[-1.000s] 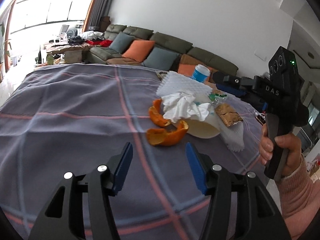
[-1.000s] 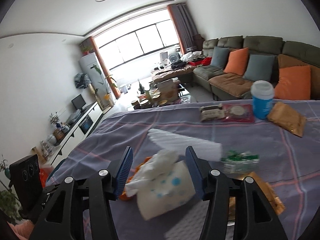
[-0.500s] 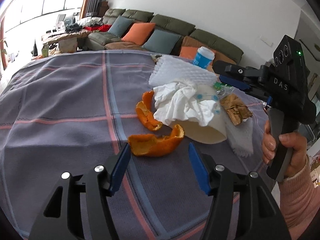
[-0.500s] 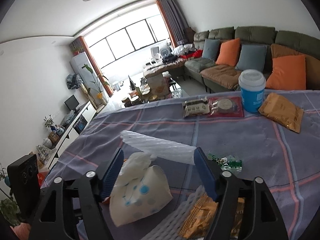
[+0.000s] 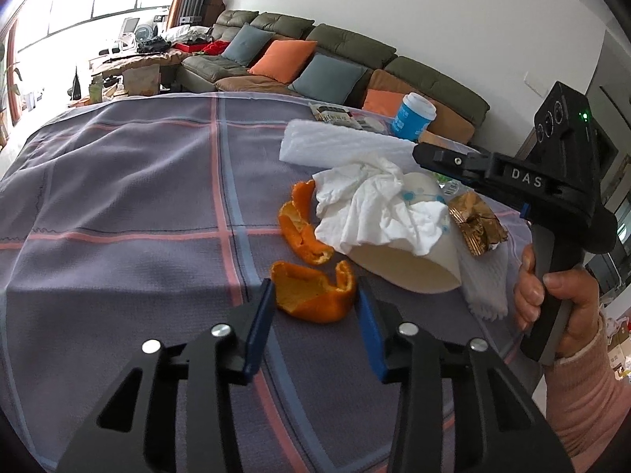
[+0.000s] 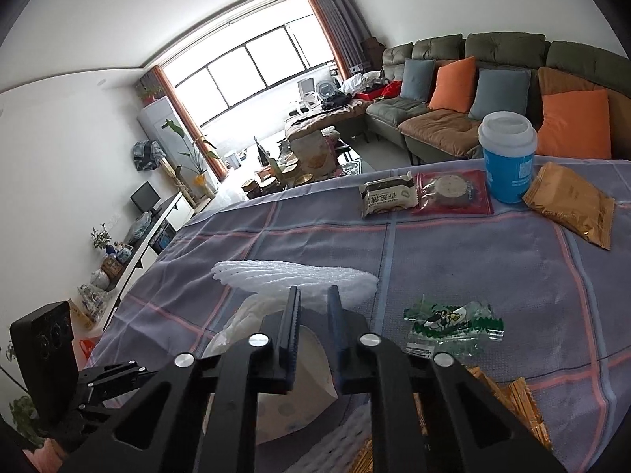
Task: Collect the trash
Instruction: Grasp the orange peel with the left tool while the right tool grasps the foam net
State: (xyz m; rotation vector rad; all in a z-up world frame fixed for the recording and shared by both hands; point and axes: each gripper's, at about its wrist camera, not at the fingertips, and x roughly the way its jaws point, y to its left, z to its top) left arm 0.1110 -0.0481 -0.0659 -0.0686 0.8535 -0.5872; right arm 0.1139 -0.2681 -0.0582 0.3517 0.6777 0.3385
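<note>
The cloth-covered tabletop (image 5: 118, 197) fills both views, and the trash sits bunched right of centre in the left wrist view, close enough that each hand can probably work its own piece. The left tongs (image 5: 314, 287), at the bottom centre of that view, have just been closing, and their blue pads now meet the two edges of the near peel (image 5: 311, 299), which lies flat between them; that reads as a grip just made, before any lift. The right tongs (image 6: 313, 291) reach in from the right edge over the heap; they too have just been closing and stand almost together with only a slim gap. Whether they pinch the tissue or the cup's rim I cannot tell. A foam sheet (image 5: 335, 146) lies behind the heap. The cup (image 5: 402, 268) lies on its side at centre right, the tissue (image 5: 374, 205) spilling from its mouth, so lifting the cup would likely bring both. A second peel (image 5: 299, 228) lies against the tissue's left side, and a gold wrapper (image 5: 475, 224) touches its right. A green wrapper (image 6: 453, 321) waits apart, lower right in the right wrist view.
</note>
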